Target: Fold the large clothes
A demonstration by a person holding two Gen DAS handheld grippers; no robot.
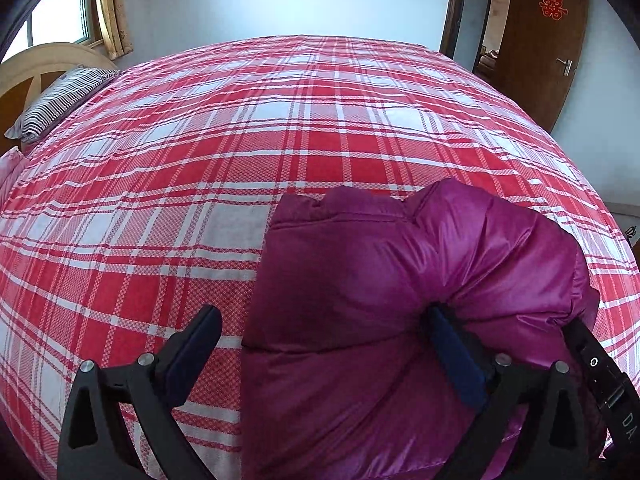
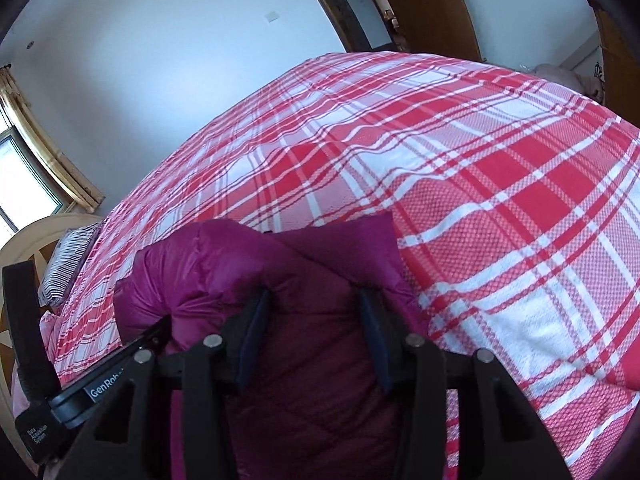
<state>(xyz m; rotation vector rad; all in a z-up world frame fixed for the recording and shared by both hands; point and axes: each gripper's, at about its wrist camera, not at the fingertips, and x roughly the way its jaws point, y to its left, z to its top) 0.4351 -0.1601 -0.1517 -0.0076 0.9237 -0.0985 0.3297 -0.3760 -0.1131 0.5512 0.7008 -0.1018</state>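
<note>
A magenta puffer jacket [image 1: 380,280] lies bunched on the red and white plaid bed [image 1: 200,160]. My left gripper [image 1: 324,328] is wide open: its left finger hangs over the bedspread and its right finger presses into the jacket's folded bulge. In the right wrist view the jacket [image 2: 312,280] fills the lower middle. My right gripper [image 2: 314,308] has its fingers spread around a thick fold of the jacket, with padding filling the gap between the pads. The left gripper's body shows at the left of that view [image 2: 108,376], next to the jacket.
A striped pillow [image 1: 64,100] lies by the wooden headboard [image 1: 36,64] at the far left. A window with gold curtains [image 1: 108,8] is behind it. A brown door [image 1: 548,40] stands open at the far right. The plaid bedspread [image 2: 480,200] stretches beyond the jacket.
</note>
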